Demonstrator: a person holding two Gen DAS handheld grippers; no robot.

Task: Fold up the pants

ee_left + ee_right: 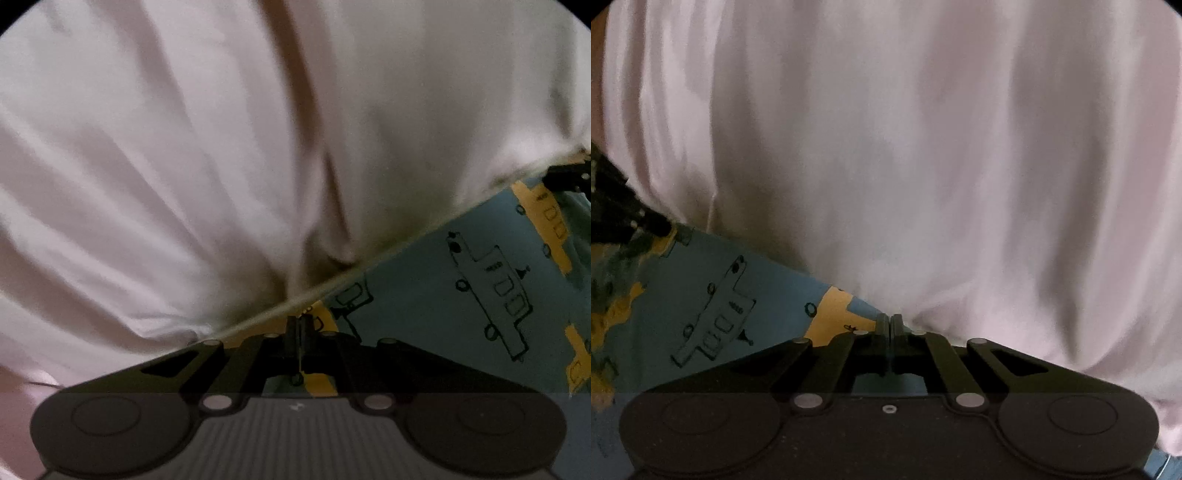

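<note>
Pink pants [184, 147] pinched in both closed tongs [299, 325] [890, 325].

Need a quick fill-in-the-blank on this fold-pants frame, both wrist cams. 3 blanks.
1. The pants fabric is pale ____.
2. The left gripper has its jaws ____ at the fabric's edge.
3. The blue and yellow sheet under the right gripper is printed with outline drawings of ____.

Missing words: pink; shut; vehicles
</note>
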